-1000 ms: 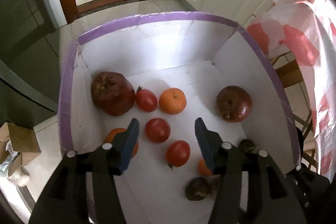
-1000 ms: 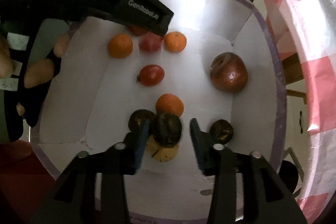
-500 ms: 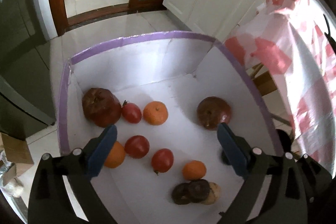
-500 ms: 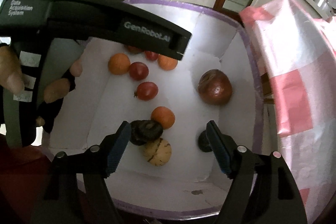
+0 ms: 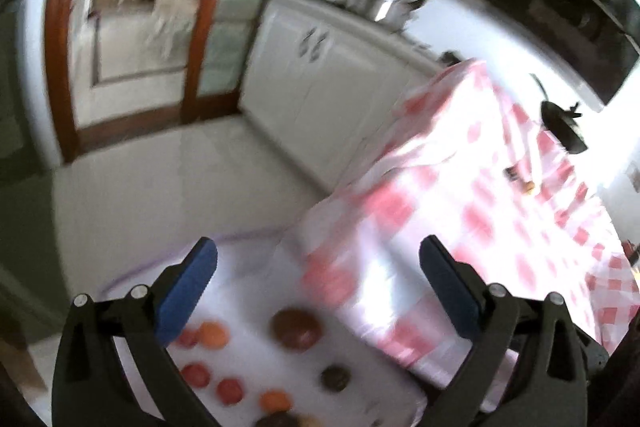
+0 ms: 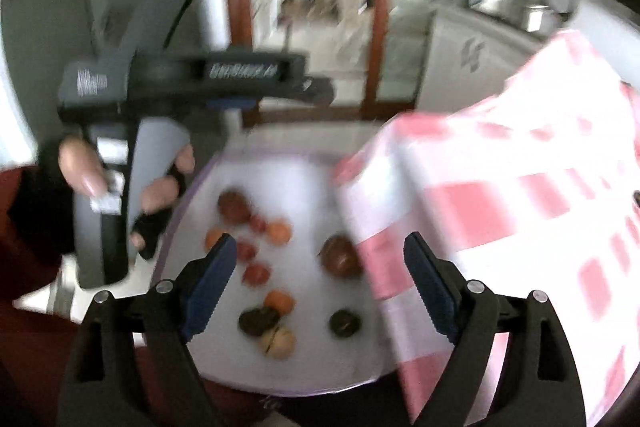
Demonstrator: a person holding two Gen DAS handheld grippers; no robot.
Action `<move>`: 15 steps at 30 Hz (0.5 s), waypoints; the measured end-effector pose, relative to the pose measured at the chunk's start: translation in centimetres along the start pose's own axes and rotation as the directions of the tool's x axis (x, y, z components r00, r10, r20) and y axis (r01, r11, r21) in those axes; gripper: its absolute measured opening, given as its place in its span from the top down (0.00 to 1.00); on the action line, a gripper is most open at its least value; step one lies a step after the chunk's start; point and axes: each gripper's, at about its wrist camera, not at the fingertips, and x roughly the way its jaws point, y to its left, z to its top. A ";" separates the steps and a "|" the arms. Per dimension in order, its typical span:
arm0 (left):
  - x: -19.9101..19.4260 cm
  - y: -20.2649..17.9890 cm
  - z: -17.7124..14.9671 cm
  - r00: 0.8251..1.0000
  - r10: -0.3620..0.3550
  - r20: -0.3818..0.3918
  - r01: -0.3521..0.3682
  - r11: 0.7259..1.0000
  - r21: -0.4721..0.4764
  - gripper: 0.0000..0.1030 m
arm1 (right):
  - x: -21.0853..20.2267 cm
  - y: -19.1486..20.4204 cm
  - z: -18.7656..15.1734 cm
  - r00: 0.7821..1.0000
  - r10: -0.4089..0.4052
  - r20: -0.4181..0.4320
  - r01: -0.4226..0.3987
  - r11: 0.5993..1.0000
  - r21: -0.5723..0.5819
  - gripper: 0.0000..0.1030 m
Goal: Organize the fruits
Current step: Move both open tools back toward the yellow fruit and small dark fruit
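A white box with a purple rim (image 6: 208,171) sits low on the floor and holds several fruits: oranges (image 6: 279,301), red tomatoes (image 6: 256,274), a big dark red fruit (image 6: 339,257) and small dark fruits (image 6: 345,323). The box also shows at the bottom of the left wrist view (image 5: 248,259), with the dark red fruit (image 5: 295,327). My left gripper (image 5: 318,287) is open and empty, raised well above the box. My right gripper (image 6: 318,287) is open and empty, also high above the fruits. Both views are blurred.
A table with a pink-and-white checked cloth (image 5: 480,195) stands right of the box and overhangs it (image 6: 500,207). White cabinets (image 5: 320,67) and a wood-framed glass door (image 5: 200,27) lie behind. The left gripper's body and the hand holding it (image 6: 120,147) show in the right wrist view.
Both grippers have opened wide and lifted up and away from the box. The fruits have shrunk towards the bottom of both views. The dark fruit between the right fingers lies in the box.
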 end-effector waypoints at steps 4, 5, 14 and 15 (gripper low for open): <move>1.7 -6.7 2.3 0.998 -0.069 0.017 0.067 0.993 0.097 0.02 | -5.5 -5.8 0.7 0.978 -0.144 0.149 0.121 0.981 0.154 0.16; 2.5 -8.4 2.6 0.997 -0.082 0.007 0.081 0.989 0.121 0.02 | -6.5 -7.3 0.5 0.968 -0.190 0.164 0.157 0.968 0.195 0.16; 15.9 -26.0 2.8 0.973 -0.161 -0.163 0.208 0.921 0.331 0.02 | -10.4 -22.8 -3.8 0.859 -0.511 0.038 0.410 0.729 0.548 0.16; 17.9 -27.8 2.9 0.968 -0.164 -0.190 0.219 0.921 0.324 0.02 | -10.8 -24.8 -4.2 0.843 -0.538 0.014 0.430 0.690 0.582 0.16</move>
